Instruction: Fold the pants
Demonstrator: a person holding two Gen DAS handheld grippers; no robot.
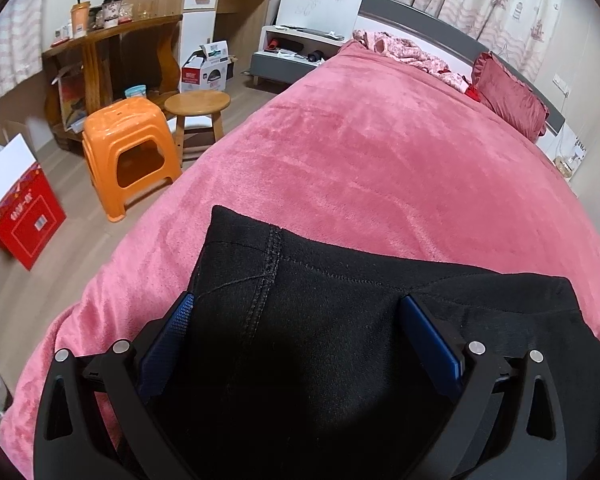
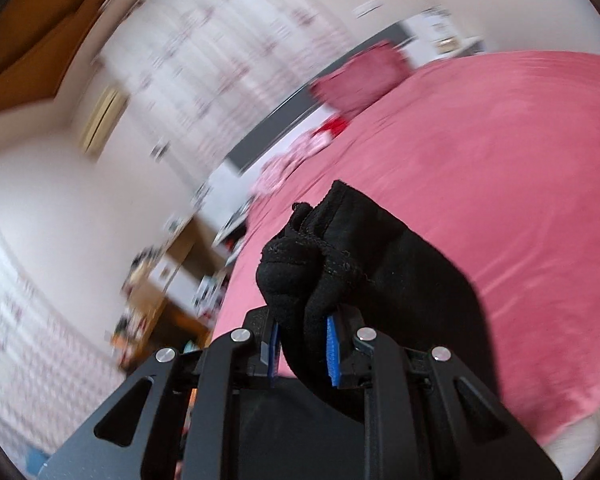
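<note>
Black pants lie on the pink bed cover, waistband end toward the far side, a stitched seam running down the middle. My left gripper is wide open, its blue pads standing on either side of the cloth just above it. My right gripper is shut on a bunched end of the black pants and holds it lifted over the bed. The right wrist view is blurred by motion.
Left of the bed are an orange plastic stool, a round wooden stool, a red box and a wooden desk. A red pillow and crumpled pink cloth lie at the headboard.
</note>
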